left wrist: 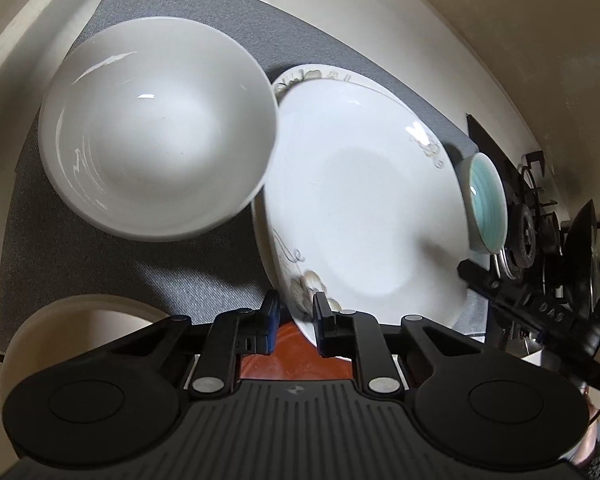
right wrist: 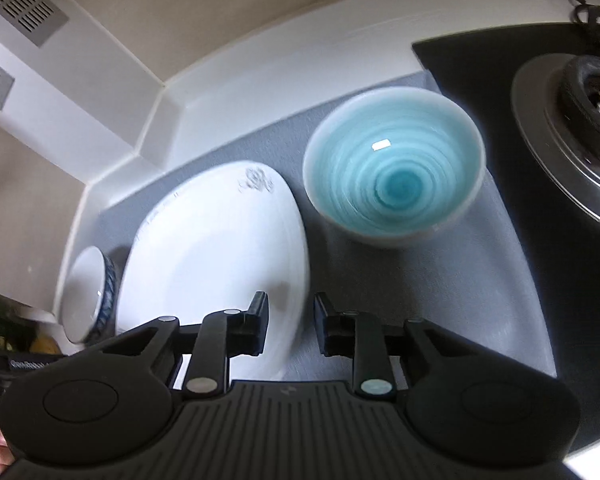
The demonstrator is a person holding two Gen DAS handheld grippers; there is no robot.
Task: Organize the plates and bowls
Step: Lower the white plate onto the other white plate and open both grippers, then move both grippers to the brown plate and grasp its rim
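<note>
Two bowls, both empty: white bowl and turquoise bowl on grey mat, flanking white plate. Left gripper clamps plate rim; right gripper slightly parted, holding nothing.

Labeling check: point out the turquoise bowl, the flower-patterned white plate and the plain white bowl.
turquoise bowl [right wrist: 394,170]: right wrist view, inner wall near the spiral's centre.
flower-patterned white plate [left wrist: 364,208]: left wrist view, flat centre of its face.
plain white bowl [left wrist: 160,128]: left wrist view, inside bottom.
</note>
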